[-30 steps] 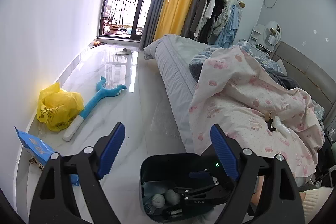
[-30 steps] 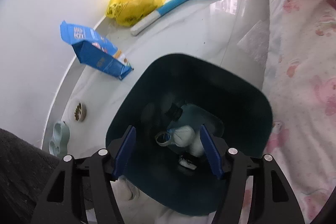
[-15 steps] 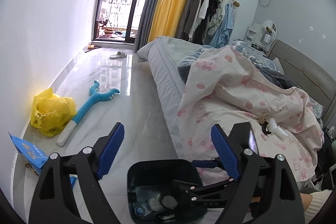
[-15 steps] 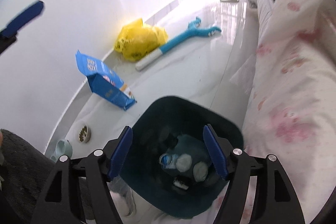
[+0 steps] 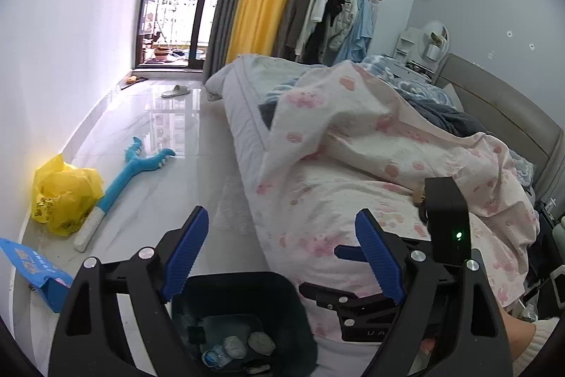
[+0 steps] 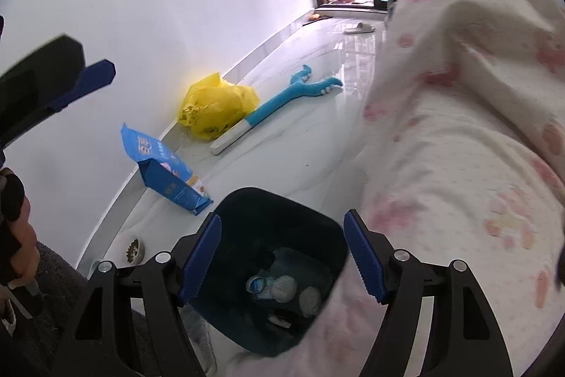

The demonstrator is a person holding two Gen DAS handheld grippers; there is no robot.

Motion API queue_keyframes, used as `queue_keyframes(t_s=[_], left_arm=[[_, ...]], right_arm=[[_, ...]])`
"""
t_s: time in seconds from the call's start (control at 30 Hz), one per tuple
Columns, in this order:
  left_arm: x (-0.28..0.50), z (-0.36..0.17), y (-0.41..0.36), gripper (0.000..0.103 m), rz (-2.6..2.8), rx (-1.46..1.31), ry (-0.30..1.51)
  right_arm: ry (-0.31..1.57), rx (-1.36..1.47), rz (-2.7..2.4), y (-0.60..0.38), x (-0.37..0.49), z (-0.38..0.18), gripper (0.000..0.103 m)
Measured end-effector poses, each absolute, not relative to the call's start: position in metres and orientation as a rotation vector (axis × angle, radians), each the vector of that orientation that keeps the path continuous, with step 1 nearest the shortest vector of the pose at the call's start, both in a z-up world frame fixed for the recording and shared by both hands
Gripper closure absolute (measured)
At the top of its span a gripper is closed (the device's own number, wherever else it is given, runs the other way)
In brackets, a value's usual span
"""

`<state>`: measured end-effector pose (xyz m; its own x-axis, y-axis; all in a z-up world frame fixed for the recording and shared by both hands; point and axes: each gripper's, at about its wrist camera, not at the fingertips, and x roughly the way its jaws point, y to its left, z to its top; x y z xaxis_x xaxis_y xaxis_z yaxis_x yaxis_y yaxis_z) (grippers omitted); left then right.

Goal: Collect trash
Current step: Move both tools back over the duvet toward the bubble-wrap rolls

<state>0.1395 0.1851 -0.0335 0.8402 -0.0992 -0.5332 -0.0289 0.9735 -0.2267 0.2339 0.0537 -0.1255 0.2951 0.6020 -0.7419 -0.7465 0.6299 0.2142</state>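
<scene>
A dark teal trash bin stands on the floor beside the bed, holding crumpled paper balls and a plastic bottle. My left gripper hangs above and behind the bin, open, with nothing between its blue fingers. In the right wrist view the bin lies right under my right gripper, which is open and empty, well above the trash inside. Loose on the floor by the wall are a yellow plastic bag and a blue packet.
A bed with a pink-patterned quilt fills the right side and overhangs the bin. A blue toy stick lies by the yellow bag. A small food bowl sits near the wall. A slipper lies by the balcony door.
My right gripper rose away from the bin and tipped up, so the bin looks smaller and more floor shows. The left gripper drew back; the bin slid lower in its view.
</scene>
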Motion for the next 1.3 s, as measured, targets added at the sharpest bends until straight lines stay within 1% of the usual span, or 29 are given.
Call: queue_keyframes(t_s=[0.4,0.77,1.0,1.3], left_arm=[[0.164,-0.039,0.139,0.016,-0.099,-0.233,0.59],[0.186,-0.044,0.089,0.016,-0.142,-0.169,0.592],[0.201,-0.051,0.067,0.016,-0.173,-0.182,0.618],[0.233,-0.06,0.029,0.016,-0.212,-0.088,0.635]], right_arm=[[0.829,-0.146,0.793,-0.019,0.251,-0.107,0.03],[0.794,-0.101,0.696,-0.091,0.265,-0.097,0.029],[0.774,-0.133,0.647,-0.118,0.263,-0.096,0.028],[0.755,-0.162,0.579,-0.164,0.271,-0.097,0.027]])
